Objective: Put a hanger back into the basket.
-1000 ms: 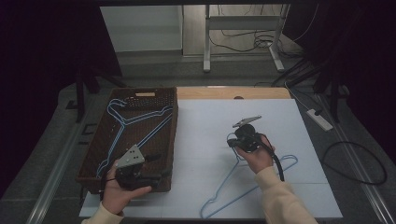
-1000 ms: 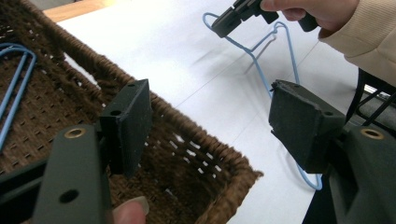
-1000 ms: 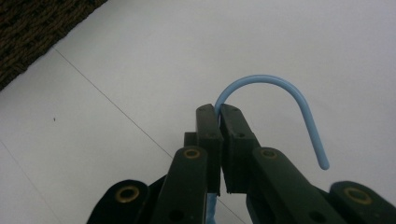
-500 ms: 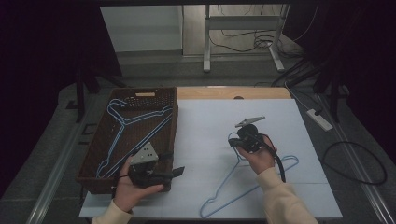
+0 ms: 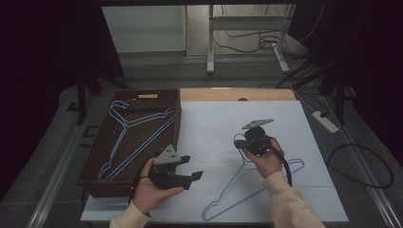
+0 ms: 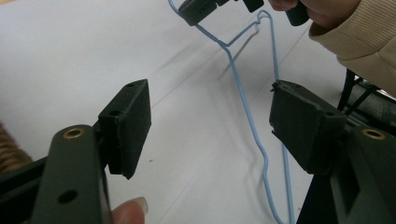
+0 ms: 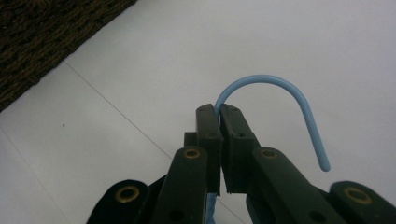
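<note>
The right gripper (image 5: 242,140) is clamping the neck of a light blue wire hanger (image 5: 247,190), just under its hook; in the right gripper view the two jaws are pressing together on the wire (image 7: 217,106) and the hook (image 7: 280,86) is curving up and over beyond them. The rest of this hanger is lying flat on the white table (image 5: 209,123), its shoulders spreading toward the person's side, under the right hand (image 5: 264,160) and the cream sleeve (image 5: 290,209). The left gripper (image 5: 192,167) is hovering over the table just beside the near right corner of the brown wicker basket (image 5: 95,178), and its jaws are standing wide apart with nothing between the pads. In the left gripper view these jaws are pointing toward the hanger, and the blue wire (image 6: 243,102) is running across the table between them but farther off, not touching them; the other gripper (image 6: 201,9) is showing at the top edge, at the hanger's neck. Inside the basket more blue hangers (image 5: 133,135) are lying, of the same kind. The left hand (image 5: 152,190) is holding its gripper from below, near the table's front edge.
</note>
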### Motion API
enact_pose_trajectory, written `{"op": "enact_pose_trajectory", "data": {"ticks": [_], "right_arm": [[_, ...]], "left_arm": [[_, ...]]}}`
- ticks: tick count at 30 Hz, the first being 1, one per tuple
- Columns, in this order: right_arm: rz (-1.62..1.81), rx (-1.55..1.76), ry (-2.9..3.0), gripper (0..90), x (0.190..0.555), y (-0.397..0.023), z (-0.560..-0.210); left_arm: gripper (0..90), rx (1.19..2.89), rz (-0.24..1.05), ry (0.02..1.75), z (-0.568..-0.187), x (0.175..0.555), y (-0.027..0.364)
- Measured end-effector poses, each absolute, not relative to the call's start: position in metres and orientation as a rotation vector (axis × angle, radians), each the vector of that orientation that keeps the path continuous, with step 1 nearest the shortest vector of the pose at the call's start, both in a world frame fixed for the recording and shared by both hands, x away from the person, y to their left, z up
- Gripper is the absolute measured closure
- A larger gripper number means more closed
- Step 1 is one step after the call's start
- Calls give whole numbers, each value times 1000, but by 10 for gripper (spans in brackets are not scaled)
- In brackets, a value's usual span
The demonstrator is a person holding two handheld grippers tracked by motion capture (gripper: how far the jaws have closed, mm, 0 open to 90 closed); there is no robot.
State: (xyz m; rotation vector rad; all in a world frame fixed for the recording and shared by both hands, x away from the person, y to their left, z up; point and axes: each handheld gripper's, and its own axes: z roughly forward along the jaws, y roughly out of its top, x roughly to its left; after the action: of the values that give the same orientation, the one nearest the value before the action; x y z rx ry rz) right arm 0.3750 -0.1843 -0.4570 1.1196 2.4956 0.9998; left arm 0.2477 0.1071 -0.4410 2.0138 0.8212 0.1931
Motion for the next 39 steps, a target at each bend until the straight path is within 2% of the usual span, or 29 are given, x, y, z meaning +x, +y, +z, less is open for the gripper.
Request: {"op": "enact_pose_trajectory", "data": {"ticks": [25, 30, 39], "right_arm": [[1072, 1093, 2466, 878, 369, -187, -451], [1077, 1084, 2463, 877, 368, -187, -450], [1107, 1082, 2455, 877, 364, -189, -449]], "left_arm": [[286, 2136, 86, 769, -471, 255, 39], [282, 2173, 67, 777, -487, 259, 20], [344, 2182, 31, 814, -502, 274, 5]]}}
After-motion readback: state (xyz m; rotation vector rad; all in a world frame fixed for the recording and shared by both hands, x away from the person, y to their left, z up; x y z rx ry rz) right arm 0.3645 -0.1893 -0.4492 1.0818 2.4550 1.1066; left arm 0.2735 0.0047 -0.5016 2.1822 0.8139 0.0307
